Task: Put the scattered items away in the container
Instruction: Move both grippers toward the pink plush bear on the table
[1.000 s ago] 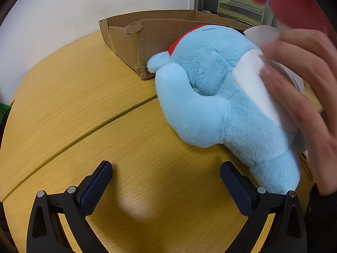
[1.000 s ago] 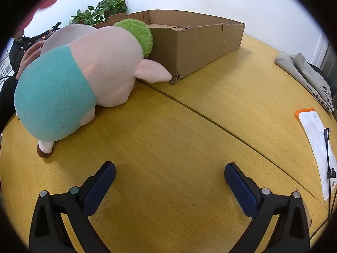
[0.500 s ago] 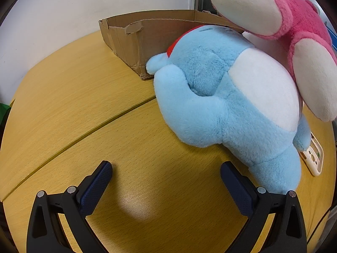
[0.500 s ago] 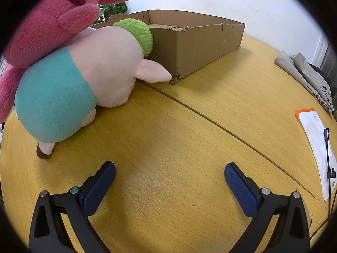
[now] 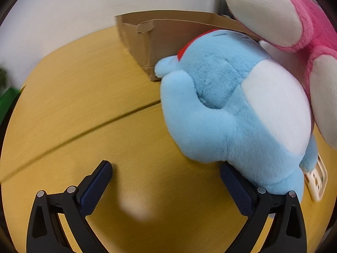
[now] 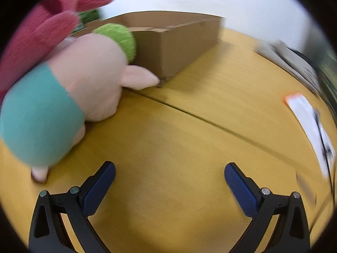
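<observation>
A light blue plush toy [image 5: 227,109] with a white belly lies on the wooden table against the open cardboard box [image 5: 160,35]. A pink plush toy [image 5: 299,21] rests on top of it. My left gripper [image 5: 166,181] is open, low over the table; its right finger touches the blue plush's lower edge. In the right wrist view a pale pink plush [image 6: 84,80] with a teal body and green tuft lies left of the box [image 6: 179,42], with the pink plush [image 6: 42,33] on it. My right gripper [image 6: 169,181] is open and empty over bare table.
A small white device [image 5: 317,179] lies on the table right of the blue plush. An orange-edged white packet [image 6: 307,116] with a cable and grey cloth [image 6: 290,59] lie at the table's right side. A seam [image 6: 210,122] crosses the tabletop.
Both grippers have shifted; the views are blurred. The left gripper moved toward the blue plush, which now overlaps its right finger. A hand left earlier, and the pink plush landed on the others.
</observation>
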The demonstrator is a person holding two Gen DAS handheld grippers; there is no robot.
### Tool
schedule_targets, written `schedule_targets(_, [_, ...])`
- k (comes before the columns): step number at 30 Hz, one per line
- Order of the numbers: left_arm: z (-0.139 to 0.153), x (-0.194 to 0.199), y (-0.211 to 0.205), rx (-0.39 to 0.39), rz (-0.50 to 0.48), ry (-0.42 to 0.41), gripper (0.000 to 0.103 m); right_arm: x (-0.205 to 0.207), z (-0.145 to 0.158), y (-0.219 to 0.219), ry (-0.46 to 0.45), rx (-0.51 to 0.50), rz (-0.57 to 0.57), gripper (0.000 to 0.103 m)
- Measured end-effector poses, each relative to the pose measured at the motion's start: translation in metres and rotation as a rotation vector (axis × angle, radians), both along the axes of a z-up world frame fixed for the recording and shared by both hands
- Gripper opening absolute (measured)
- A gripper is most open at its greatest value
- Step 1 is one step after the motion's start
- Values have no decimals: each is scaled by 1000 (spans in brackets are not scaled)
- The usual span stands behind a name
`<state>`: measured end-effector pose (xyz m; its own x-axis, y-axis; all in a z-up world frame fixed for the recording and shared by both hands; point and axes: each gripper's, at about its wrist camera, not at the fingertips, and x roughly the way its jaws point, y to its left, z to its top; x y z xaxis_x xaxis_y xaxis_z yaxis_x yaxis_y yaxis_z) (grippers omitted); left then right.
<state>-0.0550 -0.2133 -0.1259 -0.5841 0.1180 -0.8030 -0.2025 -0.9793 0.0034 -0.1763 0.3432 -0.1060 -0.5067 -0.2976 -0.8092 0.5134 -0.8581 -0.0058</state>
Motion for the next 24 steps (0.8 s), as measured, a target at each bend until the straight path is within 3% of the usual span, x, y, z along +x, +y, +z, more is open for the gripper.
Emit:
schedule_targets(3, [-1,23,5,-1,101,-2,103,22,0,-2,-1,-1,-157,103])
schedule_targets(6, [0,44,10,-12,139,-12,103,46,2,-7,0,-2,-189,103])
schedule_targets(10, [8,84,9,-5,408,9,99,79,4,-16,9,-7,-270,103])
schedule_targets(13, [52,128,32,75,471,157,99,119,22,-30,78,-45,-292,103])
schedule_targets(16, [107,159,80,97,471,328,103,151,54,-51,154,-104,-268,103])
schedule_targets(20, [155,168,164,70,371,518,103,179,92,-84,253,-163,-221,103])
schedule_targets(24, [160,160,220,131,254,554,103,189,110,-113,330,-158,-211,103])
